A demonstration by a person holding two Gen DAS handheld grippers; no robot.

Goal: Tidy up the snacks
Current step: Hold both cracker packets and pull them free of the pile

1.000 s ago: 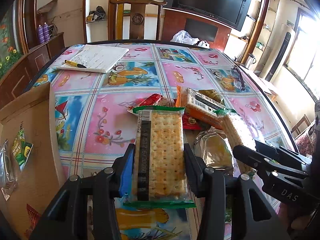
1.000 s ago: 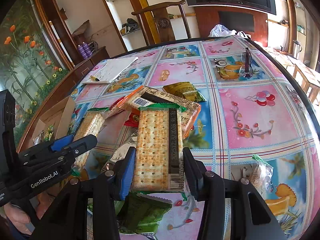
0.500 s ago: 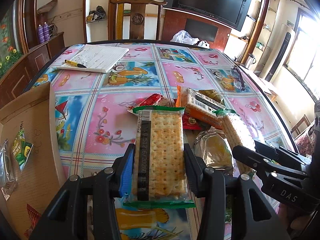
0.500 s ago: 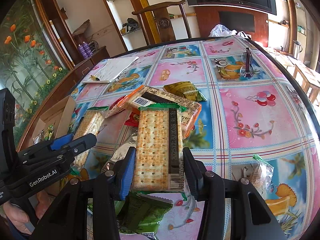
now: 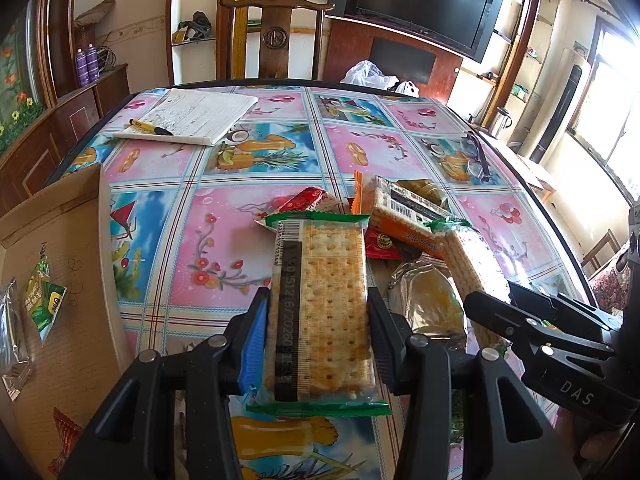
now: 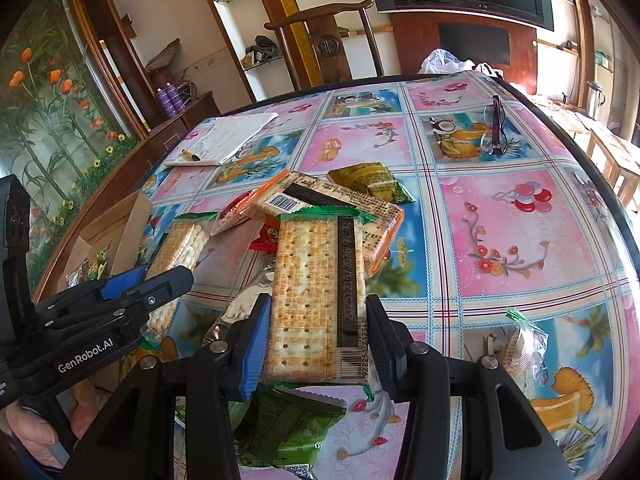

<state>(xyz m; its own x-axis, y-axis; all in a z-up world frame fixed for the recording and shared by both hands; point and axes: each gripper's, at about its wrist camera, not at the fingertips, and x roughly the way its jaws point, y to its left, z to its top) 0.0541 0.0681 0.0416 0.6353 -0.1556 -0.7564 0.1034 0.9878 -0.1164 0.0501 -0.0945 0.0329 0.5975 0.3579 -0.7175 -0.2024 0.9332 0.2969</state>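
Observation:
My left gripper (image 5: 316, 320) is shut on a green-edged cracker pack (image 5: 324, 304), held above the table. My right gripper (image 6: 316, 320) is shut on a second green-edged cracker pack (image 6: 316, 300); that pack shows edge-on in the left wrist view (image 5: 472, 264). Beyond both lies a snack pile: an orange cracker pack (image 6: 332, 204), red packets (image 5: 312, 200), a yellow-green packet (image 6: 368, 180), a foil packet (image 5: 428, 300). A cardboard box (image 5: 76, 272) at the left holds small packets (image 5: 42, 300). The left gripper appears in the right wrist view (image 6: 120, 300), the right gripper in the left wrist view (image 5: 540, 320).
The floral tablecloth (image 6: 512, 232) covers the table. A notepad with a pen (image 5: 192, 116) lies far left, glasses (image 6: 496, 128) far right. A green packet (image 6: 288, 424) lies under my right gripper, a clear packet (image 6: 520, 344) to its right. A wooden chair (image 5: 276, 36) stands behind.

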